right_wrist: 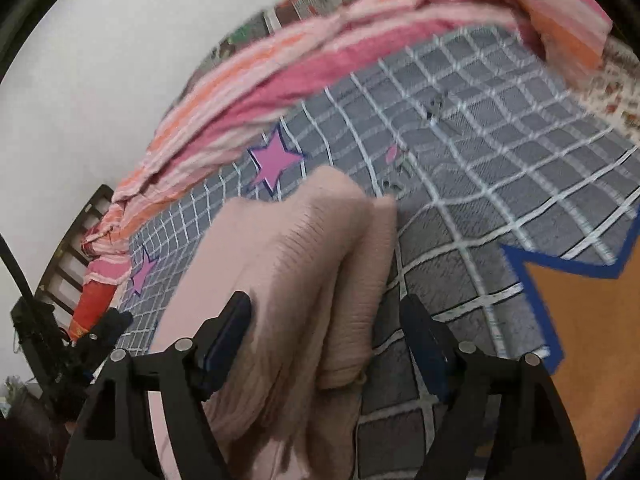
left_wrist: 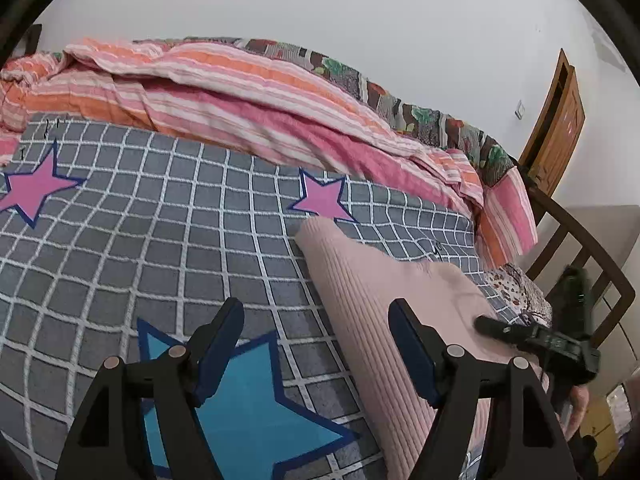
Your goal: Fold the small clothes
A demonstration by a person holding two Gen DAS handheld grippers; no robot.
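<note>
A pale pink ribbed knit garment [left_wrist: 372,300] lies on the grey checked bed sheet [left_wrist: 160,240]. My left gripper [left_wrist: 316,336] is open over the garment's left edge, its right finger above the knit and its left finger above the sheet's blue star [left_wrist: 248,412]. In the right wrist view the garment [right_wrist: 296,248] is doubled into a thick fold. The right gripper [right_wrist: 326,324] is open with that fold between its fingers, and a strip of sheet shows beside the right finger. The right gripper [left_wrist: 532,340] also shows in the left wrist view, at the garment's right side.
A pink and orange striped quilt [left_wrist: 224,92] is heaped along the far side of the bed, with a floral blanket [left_wrist: 424,116] behind it. A wooden bed rail [left_wrist: 580,248] and a wooden door [left_wrist: 556,132] stand on the right. An orange star [right_wrist: 588,344] marks the sheet.
</note>
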